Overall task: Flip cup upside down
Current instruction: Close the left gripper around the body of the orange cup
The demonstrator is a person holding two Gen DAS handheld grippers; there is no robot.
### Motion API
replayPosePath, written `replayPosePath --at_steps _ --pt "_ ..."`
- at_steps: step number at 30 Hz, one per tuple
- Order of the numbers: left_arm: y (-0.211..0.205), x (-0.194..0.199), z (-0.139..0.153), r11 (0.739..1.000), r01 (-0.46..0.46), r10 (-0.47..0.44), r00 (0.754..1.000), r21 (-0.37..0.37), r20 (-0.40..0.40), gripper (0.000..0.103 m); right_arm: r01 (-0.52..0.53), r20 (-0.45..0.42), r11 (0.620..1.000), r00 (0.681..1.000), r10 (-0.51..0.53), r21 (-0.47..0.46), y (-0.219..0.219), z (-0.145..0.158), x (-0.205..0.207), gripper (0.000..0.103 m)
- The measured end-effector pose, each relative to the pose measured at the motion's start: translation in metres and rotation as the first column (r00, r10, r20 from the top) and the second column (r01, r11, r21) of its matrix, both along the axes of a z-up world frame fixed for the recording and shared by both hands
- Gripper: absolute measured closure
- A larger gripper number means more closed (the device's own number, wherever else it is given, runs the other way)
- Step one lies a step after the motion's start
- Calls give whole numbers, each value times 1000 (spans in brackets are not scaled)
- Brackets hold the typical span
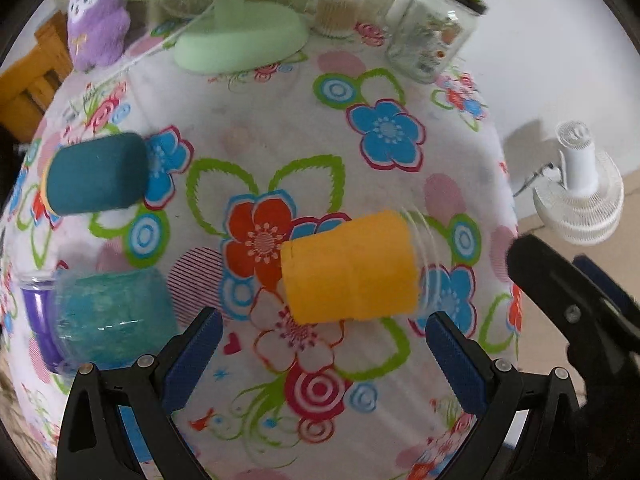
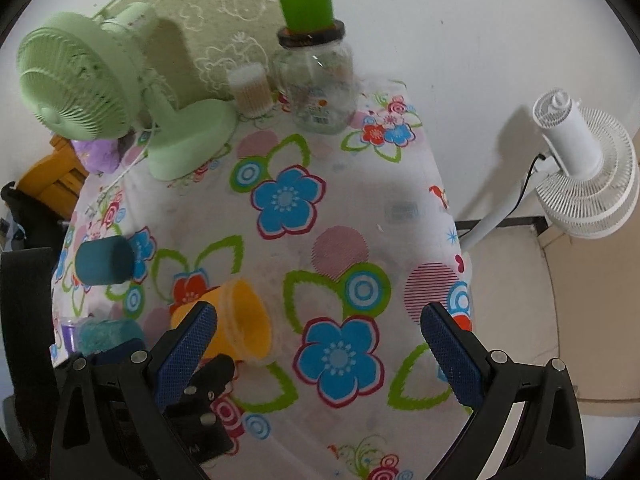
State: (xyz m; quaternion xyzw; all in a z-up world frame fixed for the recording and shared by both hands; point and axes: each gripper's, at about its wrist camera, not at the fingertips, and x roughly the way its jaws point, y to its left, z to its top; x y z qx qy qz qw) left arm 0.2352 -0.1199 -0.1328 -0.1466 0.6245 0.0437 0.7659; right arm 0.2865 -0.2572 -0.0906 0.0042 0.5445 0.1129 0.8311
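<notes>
An orange cup [image 1: 348, 266] lies on its side on the flowered tablecloth [image 1: 280, 140], its clear rim pointing right. My left gripper [image 1: 324, 360] is open just in front of it, not touching. In the right wrist view the same orange cup [image 2: 244, 320] shows its open mouth, beside the left finger. My right gripper [image 2: 320, 354] is open and empty above the cloth. A dark teal cup [image 1: 94, 174] lies on its side at the left; it also shows in the right wrist view [image 2: 105, 261]. A fuzzy light-teal cup [image 1: 114, 316] lies near a purple cup [image 1: 36, 320].
At the back stand a green table fan [image 2: 80, 80], a glass jar [image 2: 316, 84] with a green cup [image 2: 306, 8] on its lid, a cotton-swab tub [image 2: 250, 88] and a purple plush owl [image 1: 96, 24]. A white floor fan [image 2: 584, 172] stands right of the table edge.
</notes>
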Motion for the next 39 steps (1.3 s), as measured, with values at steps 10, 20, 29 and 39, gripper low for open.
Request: replayPosePath --at_steps 10,20,29,39 --pt "-8 21 -30 996 -70 67 997 -60 -43 1 2 -55 1000 998 -2 -6 -12 -26 16 0" --pt "3 28 -30 989 -146 144 989 -38 -35 1 3 -37 1000 999 -2 29 -13 -22 31 0" --pt "18 38 -19 986 16 -21 999 168 30 1 -7 -38 995 999 10 98 4 -25 38 0" --pt "32 75 -41 953 165 -188 980 254 70 1 16 -72 991 997 -7 133 17 -50 35 0"
